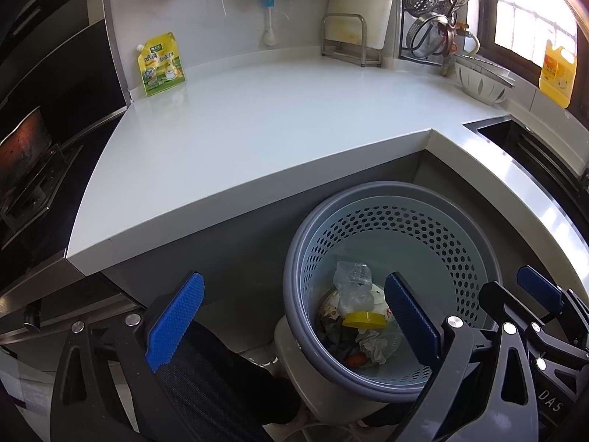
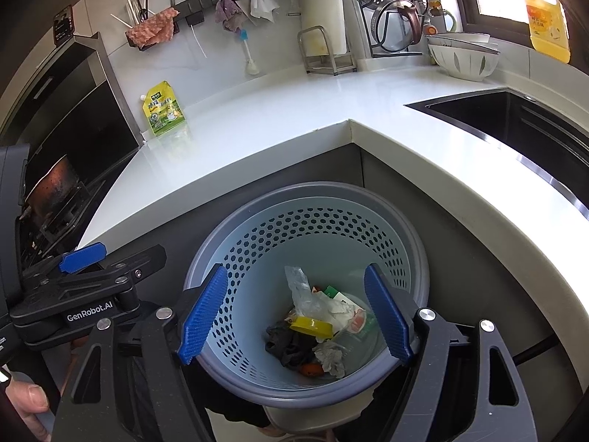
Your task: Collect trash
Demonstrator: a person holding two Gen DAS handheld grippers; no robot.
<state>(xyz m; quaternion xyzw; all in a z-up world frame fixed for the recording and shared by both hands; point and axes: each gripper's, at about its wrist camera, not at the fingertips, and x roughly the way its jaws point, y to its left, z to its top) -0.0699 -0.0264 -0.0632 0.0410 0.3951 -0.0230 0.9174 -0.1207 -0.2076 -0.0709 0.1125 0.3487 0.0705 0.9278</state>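
Observation:
A grey trash bin (image 1: 371,191) (image 2: 316,191) with a pale blue perforated liner stands on the floor in the counter's inner corner. Inside lie clear plastic film (image 2: 302,291), a yellow lid (image 2: 311,324), crumpled paper (image 2: 331,357), dark cloth (image 2: 287,342) and wrappers. My left gripper (image 1: 294,320) hovers open over the bin's left rim, with nothing between its blue pads (image 1: 176,324). Directly above the bin's mouth my right gripper (image 2: 296,316) is also open and empty. A yellow-green pouch (image 1: 160,64) (image 2: 163,108) stands on the white counter (image 1: 279,125) against the back wall.
A black sink (image 2: 522,125) is sunk into the counter at right, and a stove with a dark pan (image 2: 51,188) sits at left. Bowls (image 2: 464,59), a dish rack (image 2: 394,11), a board holder (image 2: 324,51) and a yellow oil bottle (image 2: 546,22) line the back.

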